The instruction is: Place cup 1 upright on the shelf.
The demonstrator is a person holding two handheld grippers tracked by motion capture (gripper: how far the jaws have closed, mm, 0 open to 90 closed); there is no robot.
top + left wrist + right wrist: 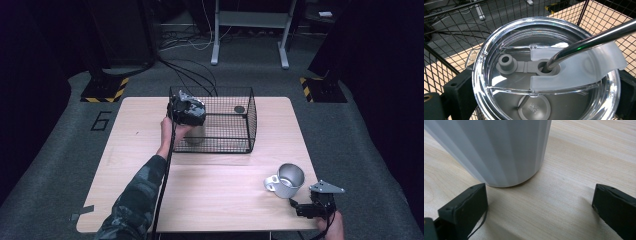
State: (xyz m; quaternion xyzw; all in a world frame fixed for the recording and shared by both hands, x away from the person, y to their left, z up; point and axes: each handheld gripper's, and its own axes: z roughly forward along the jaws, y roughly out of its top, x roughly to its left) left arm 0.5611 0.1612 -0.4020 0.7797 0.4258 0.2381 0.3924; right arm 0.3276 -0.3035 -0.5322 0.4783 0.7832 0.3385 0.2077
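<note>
Left gripper (pixel 186 111), upper centre-left of the high view, set over the left end of the black wire basket (pixel 250 120) and clamped on a steel tumbler (pixel 194 134), one black jaw at each side of the cup in the left gripper view. Tumbler upright inside the basket, long axis vertical, mouth up toward the camera, sealed by a clear plastic lid (pixel 499 32). Metal straw (pixel 594 40) rising out of the grey lid hole and leaning toward the upper right of the left gripper view; frosted slider tab (pixel 584 70) across the right half of the lid; grey plug (pixel 506 61) flipped to the left of the hole. Small dark round thing (pixel 239 109) on the basket floor near the far right corner.

Right gripper (pixel 301 205), lower right of the high view, low on the wooden table (pixel 225 200), jaws spread wide and gripping nothing. White ribbed mug (pixel 499 150) just ahead of the jaws, nearer the left one and not touching it. Mug (pixel 286 181) upright on the table, open mouth up, handle toward the left of the frame
</note>
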